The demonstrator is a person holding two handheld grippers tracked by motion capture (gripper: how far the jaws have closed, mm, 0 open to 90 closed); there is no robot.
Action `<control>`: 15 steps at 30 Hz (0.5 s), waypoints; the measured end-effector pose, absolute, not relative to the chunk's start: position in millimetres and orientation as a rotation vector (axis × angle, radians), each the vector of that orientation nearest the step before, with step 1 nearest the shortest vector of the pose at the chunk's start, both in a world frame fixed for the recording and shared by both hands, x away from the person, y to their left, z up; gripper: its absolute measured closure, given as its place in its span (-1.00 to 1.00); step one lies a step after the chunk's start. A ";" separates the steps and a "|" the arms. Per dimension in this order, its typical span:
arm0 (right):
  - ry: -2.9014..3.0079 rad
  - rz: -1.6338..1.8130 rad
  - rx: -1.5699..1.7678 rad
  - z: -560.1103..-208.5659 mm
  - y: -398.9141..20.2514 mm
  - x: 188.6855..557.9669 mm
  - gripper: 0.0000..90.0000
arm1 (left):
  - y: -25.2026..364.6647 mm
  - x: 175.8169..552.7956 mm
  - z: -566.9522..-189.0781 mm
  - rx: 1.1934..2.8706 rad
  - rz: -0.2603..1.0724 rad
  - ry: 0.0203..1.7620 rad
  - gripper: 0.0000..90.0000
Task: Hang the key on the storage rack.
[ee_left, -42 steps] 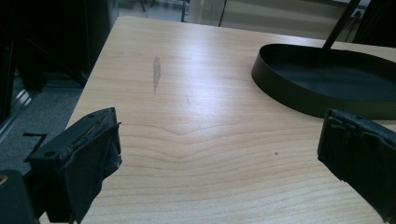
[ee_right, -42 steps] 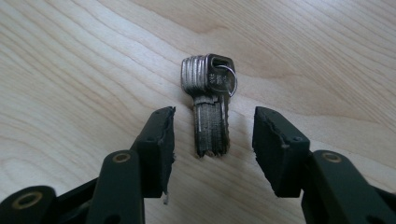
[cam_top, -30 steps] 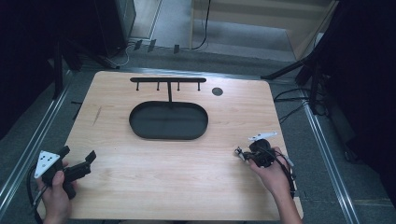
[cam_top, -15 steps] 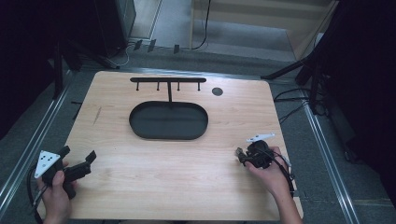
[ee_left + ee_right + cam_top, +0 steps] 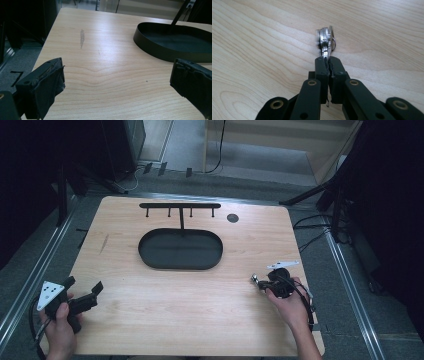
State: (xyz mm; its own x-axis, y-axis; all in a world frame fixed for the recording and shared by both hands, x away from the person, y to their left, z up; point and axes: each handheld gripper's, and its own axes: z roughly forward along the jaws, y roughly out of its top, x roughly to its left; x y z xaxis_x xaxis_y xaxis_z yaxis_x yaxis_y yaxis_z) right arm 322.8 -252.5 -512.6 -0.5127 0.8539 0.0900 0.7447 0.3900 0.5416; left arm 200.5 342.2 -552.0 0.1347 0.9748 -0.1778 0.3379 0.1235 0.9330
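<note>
Gripping a bunch of flat metal keys (image 5: pixel 325 40) on a split ring, the right gripper (image 5: pixel 258 281) has its 2 jaws pressed together on the keys' lower ends. The keys stand edge-on above the wooden table (image 5: pixel 200 310), near its right edge; whether they touch the surface cannot be told. The left gripper (image 5: pixel 82 287) sits at the table's near-left corner in the person's left hand (image 5: pixel 60 330), its jaws spread wide with nothing between them. A black oval tray (image 5: pixel 180 249) lies at mid-table, well apart from both grippers. Behind the tray stands a black rack (image 5: pixel 180 206) with 4 short pegs. A dark round hole (image 5: pixel 232 218) lies beside the rack.
</note>
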 end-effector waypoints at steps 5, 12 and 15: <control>2.410 0.772 1.424 -507.2 -252.8 323.1 0.95 | 342.2 200.6 -552.0 1.401 0.796 1.388 -1.00; 2.385 0.788 1.420 -488.4 -250.6 327.0 0.95 | 342.1 200.6 -552.0 1.401 0.796 1.388 -1.00; 2.384 0.755 1.399 -472.0 -245.0 332.4 0.95 | 342.3 200.6 -552.0 1.402 0.795 1.389 -1.00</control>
State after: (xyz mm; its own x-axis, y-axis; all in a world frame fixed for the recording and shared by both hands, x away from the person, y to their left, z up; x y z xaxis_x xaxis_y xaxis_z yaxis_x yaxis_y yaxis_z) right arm 332.4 -245.0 -472.0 -0.4946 0.8687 0.0253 0.7250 0.3964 0.5633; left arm 200.6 342.3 -552.0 0.1350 0.9748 -0.1776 0.3400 0.1228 0.9324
